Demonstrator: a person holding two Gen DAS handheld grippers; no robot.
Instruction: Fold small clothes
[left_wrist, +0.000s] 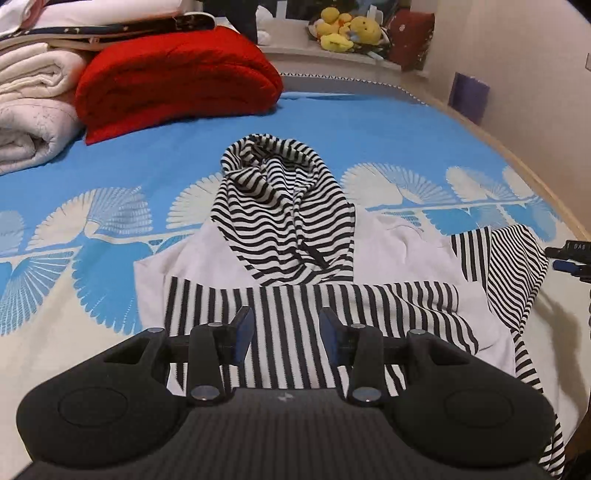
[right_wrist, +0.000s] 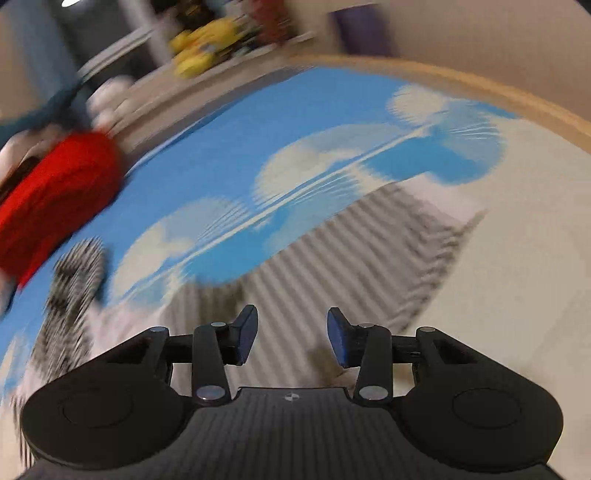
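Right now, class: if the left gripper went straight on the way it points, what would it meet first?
Most likely the striped sleeve folded across the white hoodie: it fills the gap between the open jaws of the left gripper. The striped hood lies beyond. Depth is uncertain.

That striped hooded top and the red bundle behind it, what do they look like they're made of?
The striped hooded top looks like soft, matte knit jersey, likely cotton: its stripes ripple and the hood slumps in loose folds. The red bundle seems a padded, quilted fabric with a faint sheen: puffy, with stitched dimples, folded thickly. Exact fibres cannot be told from the pictures.
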